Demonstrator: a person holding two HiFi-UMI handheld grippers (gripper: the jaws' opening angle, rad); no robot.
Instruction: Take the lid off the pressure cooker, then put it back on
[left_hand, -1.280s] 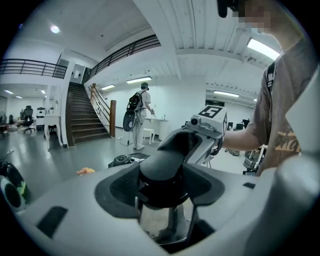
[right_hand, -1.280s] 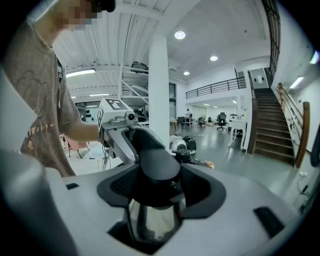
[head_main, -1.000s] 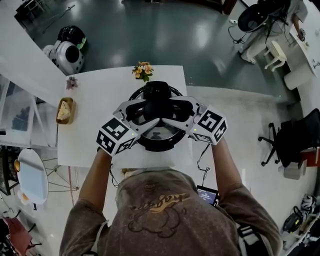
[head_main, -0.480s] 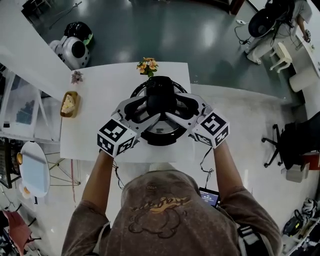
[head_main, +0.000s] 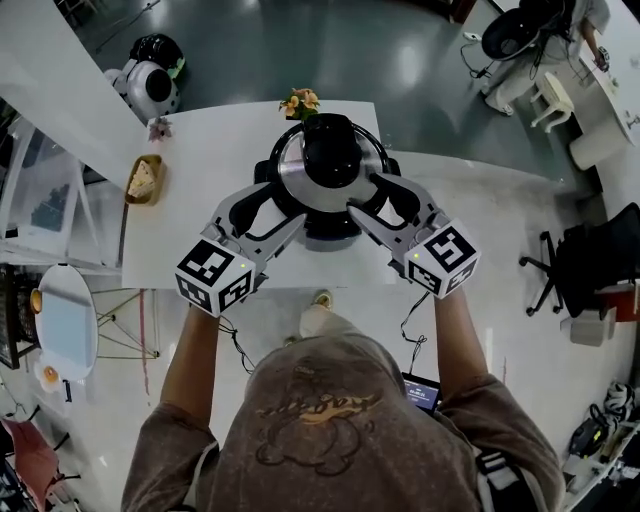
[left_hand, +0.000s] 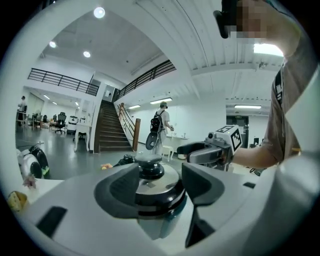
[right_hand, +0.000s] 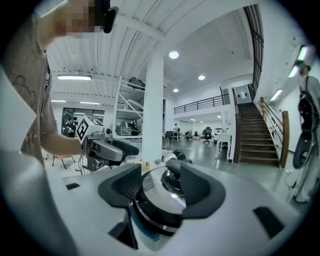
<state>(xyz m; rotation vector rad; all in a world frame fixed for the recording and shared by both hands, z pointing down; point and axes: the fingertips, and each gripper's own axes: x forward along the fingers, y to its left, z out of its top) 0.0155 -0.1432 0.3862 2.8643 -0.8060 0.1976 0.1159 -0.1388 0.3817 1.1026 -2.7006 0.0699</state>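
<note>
**Item: pressure cooker (head_main: 330, 228).** It is stood on a white table (head_main: 200, 210). The steel lid (left_hand: 156, 181), topped by a black knob (head_main: 332, 150), is seen seated on the pot.

**Left gripper (head_main: 280, 208).** The jaws are held wide apart and released, and nothing is clamped between the pads. In the left gripper view the lid is framed in the gap between the two jaws, just beyond their tips. The knob is raised above the jaw line. Neither pad is seen pressed against the rim.

**Right gripper (head_main: 363, 198).** The jaws are likewise parted, though they have just been drawn somewhat closer, and nothing is gripped. In the right gripper view the lid is again framed between the jaws and ahead of them.

**Arrangement.** The cooker is flanked, one gripper being pointed inward at it from each side. Each gripper is shown past the lid in the other's view. Whether any fingertip is touching the pot wall cannot be told.
</note>
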